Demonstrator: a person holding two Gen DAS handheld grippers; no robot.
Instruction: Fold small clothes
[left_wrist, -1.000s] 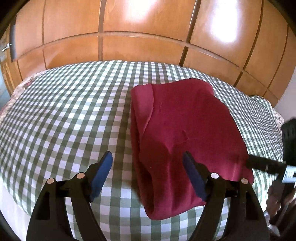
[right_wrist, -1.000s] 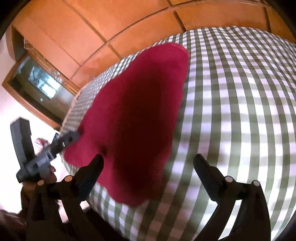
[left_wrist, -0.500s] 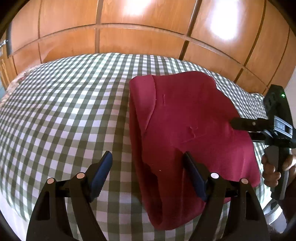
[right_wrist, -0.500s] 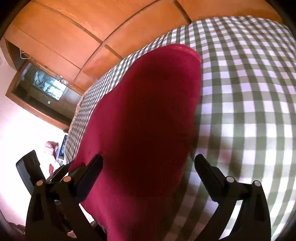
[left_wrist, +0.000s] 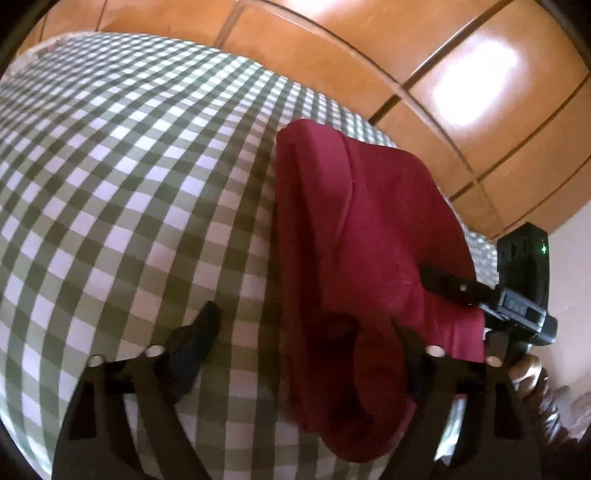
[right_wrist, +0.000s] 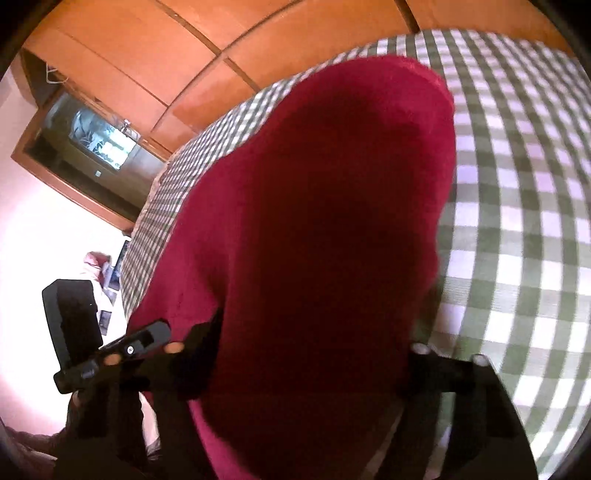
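Red garment (left_wrist: 369, 236) is lying mid-frame on the checked bedspread (left_wrist: 122, 177); I'm closing my left gripper (left_wrist: 306, 343) and right gripper (right_wrist: 314, 354) around its near edge, neither visibly pinching yet.

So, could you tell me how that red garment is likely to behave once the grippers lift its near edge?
The red garment will probably go floppy and droop: it already sags in soft folds over the edge of the checked bed. Its matte fabric looks light and unlikely to slip.
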